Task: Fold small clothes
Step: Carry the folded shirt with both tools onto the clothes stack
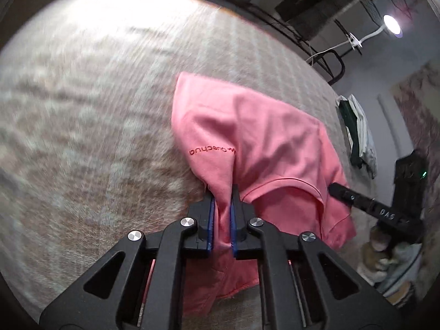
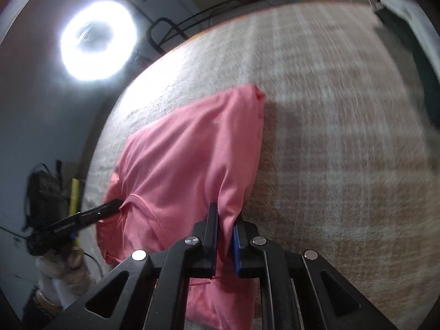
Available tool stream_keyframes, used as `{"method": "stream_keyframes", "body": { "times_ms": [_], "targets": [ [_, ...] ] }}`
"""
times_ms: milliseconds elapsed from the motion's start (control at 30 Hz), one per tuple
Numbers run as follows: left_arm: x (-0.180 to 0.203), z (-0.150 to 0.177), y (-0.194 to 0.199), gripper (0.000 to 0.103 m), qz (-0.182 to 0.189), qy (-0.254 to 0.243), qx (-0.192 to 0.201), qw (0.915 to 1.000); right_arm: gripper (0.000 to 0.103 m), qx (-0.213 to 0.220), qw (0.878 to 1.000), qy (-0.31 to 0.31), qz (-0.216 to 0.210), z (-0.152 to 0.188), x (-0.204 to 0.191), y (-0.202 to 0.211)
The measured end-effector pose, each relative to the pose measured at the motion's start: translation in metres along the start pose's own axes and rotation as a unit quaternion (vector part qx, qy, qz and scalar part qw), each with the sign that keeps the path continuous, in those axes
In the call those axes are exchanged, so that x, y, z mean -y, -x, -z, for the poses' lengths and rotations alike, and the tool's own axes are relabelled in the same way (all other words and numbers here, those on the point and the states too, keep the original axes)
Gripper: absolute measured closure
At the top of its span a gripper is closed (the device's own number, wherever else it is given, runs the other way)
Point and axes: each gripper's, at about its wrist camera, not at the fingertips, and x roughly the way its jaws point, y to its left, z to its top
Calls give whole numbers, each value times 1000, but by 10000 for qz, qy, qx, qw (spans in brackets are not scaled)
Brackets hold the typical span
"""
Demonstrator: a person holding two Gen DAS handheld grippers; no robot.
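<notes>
A pink T-shirt (image 1: 261,137) with dark red lettering lies partly lifted on the beige woven tablecloth (image 1: 82,110). My left gripper (image 1: 222,192) is shut on a bunched fold of the shirt near its collar edge. In the right wrist view the same pink T-shirt (image 2: 187,151) hangs from my right gripper (image 2: 225,211), which is shut on another pinched fold. Each gripper shows in the other's view: the right gripper (image 1: 334,188) pokes into the shirt's right side, the left gripper (image 2: 117,203) into its left side. The cloth is stretched between them.
A folded green and white pile (image 1: 357,137) lies near the table's right edge, also seen as folded clothes (image 2: 407,27) at the far right. A bright ring light (image 2: 97,41) stands beyond the table's edge. A gloved hand (image 2: 63,264) holds the left gripper.
</notes>
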Motion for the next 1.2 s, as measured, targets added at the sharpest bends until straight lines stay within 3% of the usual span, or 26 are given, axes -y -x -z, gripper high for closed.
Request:
{"method": "stream_keyframes", "body": {
  "times_ms": [233, 400, 933, 1200],
  "targets": [
    [28, -4, 27, 97, 138, -245, 430, 9987, 98, 336, 9977, 517, 268, -4, -40, 28],
    [40, -7, 35, 97, 270, -294, 509, 9979, 98, 484, 9966, 598, 306, -8, -41, 46],
    [127, -20, 20, 97, 587, -986, 576, 9917, 99, 968, 9913, 616, 645, -4, -17, 109],
    [187, -50, -5, 97, 764, -1270, 657, 9868, 99, 1410, 9840, 559, 937, -23, 26, 151]
  ]
}}
